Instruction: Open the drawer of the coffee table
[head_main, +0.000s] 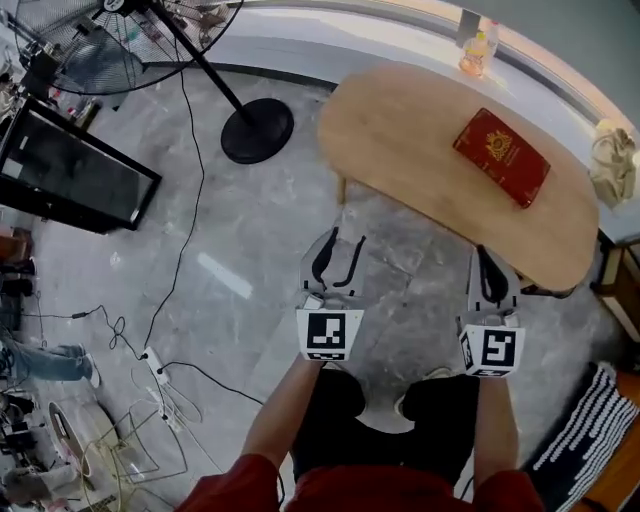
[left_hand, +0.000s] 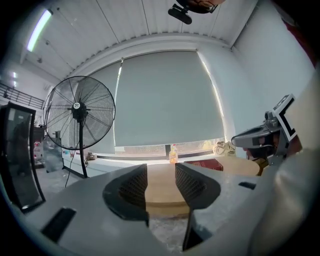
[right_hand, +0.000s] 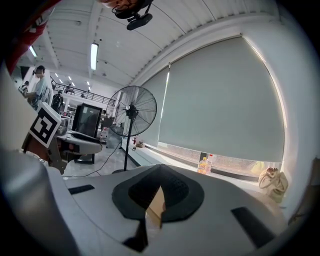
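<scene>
The coffee table (head_main: 420, 150) has an oval pale-wood top; its drawer is hidden under the top. A red book (head_main: 501, 156) lies on it and a small bottle (head_main: 476, 52) stands at its far edge. My left gripper (head_main: 348, 240) hovers over the floor just short of the table's near left edge. It is open and empty, and the table top (left_hand: 161, 190) shows between its pads (left_hand: 134, 186). My right gripper (head_main: 484, 258) is at the near right edge, its tips under the rim. Its pads (right_hand: 172, 187) meet at the tips, holding nothing.
A standing fan's round black base (head_main: 257, 130) sits left of the table. A black screen (head_main: 70, 170) leans at far left. Cables and a power strip (head_main: 155, 362) trail over the grey floor. A cloth bag (head_main: 612, 160) and a striped rug (head_main: 590, 430) are at right.
</scene>
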